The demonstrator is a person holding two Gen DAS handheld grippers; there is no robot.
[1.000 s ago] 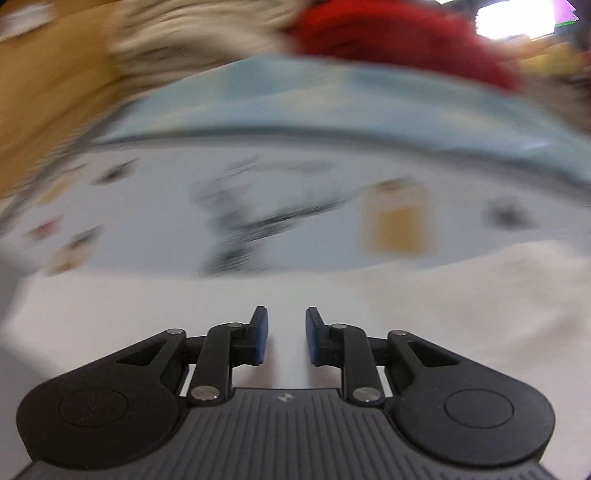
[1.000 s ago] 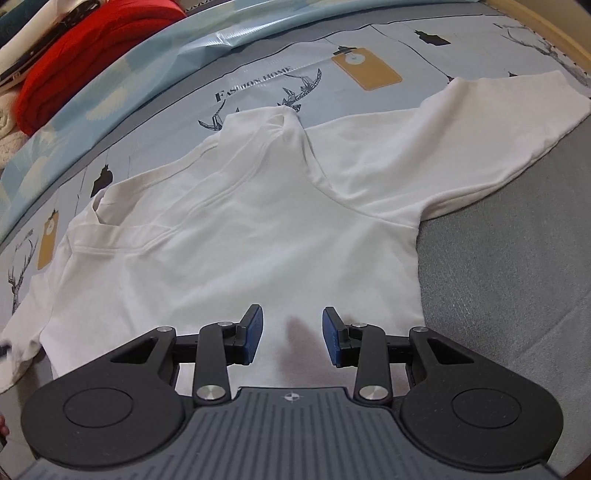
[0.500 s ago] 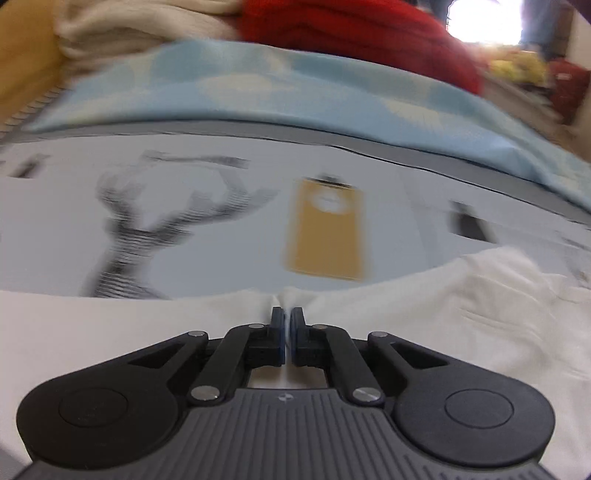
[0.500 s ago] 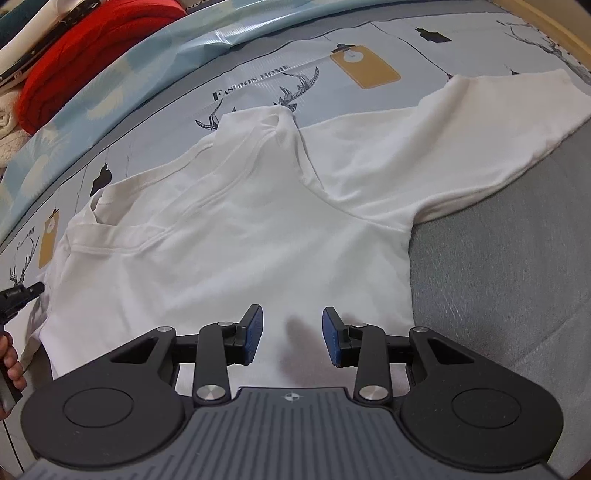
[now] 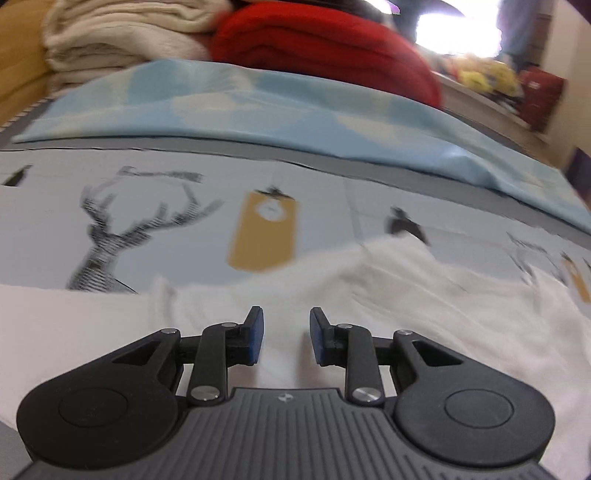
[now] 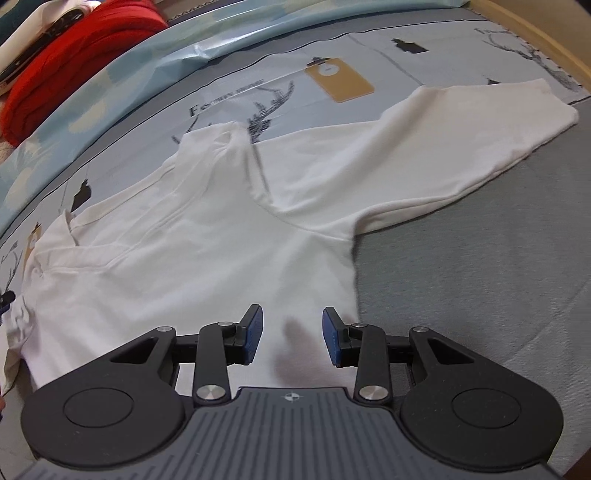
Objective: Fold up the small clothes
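A white T-shirt lies spread on the bed. One sleeve stretches to the far right. The other sleeve is folded in over the body at the left. My right gripper is open and empty, low over the shirt's lower body near its right side edge. My left gripper is open and empty, low over the folded white cloth. Its tip barely shows at the left edge of the right wrist view.
The bed cover is pale blue with deer and tag prints, and grey at the right. A light blue pillow lies behind. A red blanket and a cream one are stacked beyond it. A wooden frame edges the bed.
My left gripper shut on the shirt's edge half a second ago, carried it inward and has now opened, leaving it on the body. The right gripper has stayed still and open.
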